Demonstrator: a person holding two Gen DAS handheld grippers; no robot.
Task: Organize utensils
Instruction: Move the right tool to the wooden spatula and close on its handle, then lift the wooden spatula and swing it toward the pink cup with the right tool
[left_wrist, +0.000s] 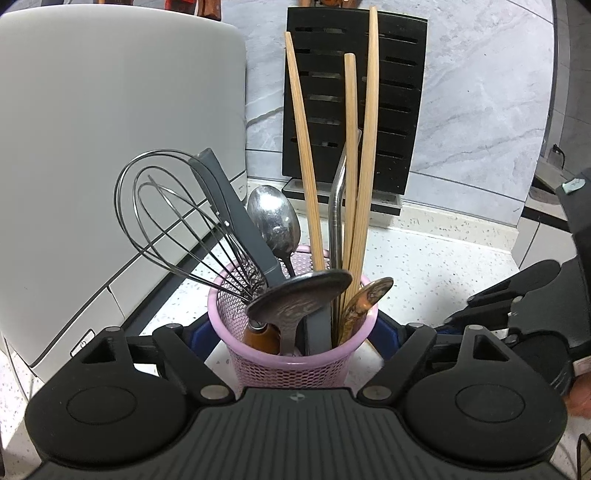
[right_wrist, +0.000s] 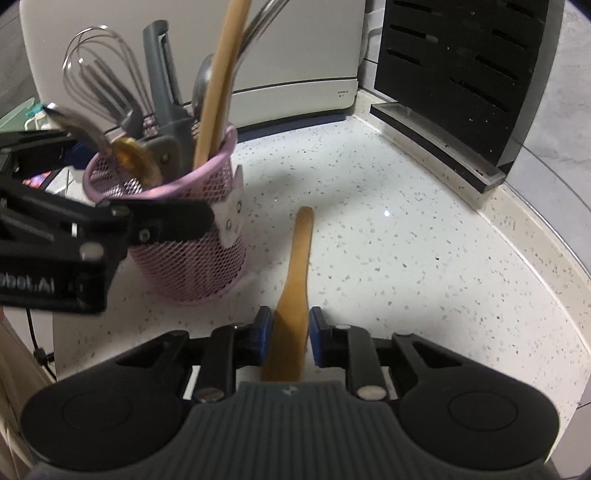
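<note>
A pink mesh cup (left_wrist: 291, 369) stands on the white speckled counter (right_wrist: 406, 258), between the blue pads of my left gripper (left_wrist: 291, 332), which is shut on its sides. The cup holds a wire whisk (left_wrist: 173, 221), a grey peeler (left_wrist: 236, 221), a metal spoon (left_wrist: 273, 221), wooden chopsticks (left_wrist: 365, 147), a metal straw and dark wooden spoons. In the right wrist view a wooden spatula (right_wrist: 299, 258) lies flat on the counter to the right of the cup (right_wrist: 192, 258). My right gripper (right_wrist: 291, 332) is shut on the spatula's wider end, and its handle points away.
A large white appliance (left_wrist: 110, 147) stands close behind and left of the cup. A black knife block (left_wrist: 354, 103) leans against the grey marble wall at the back. The counter's raised rim (right_wrist: 535, 240) curves along the right.
</note>
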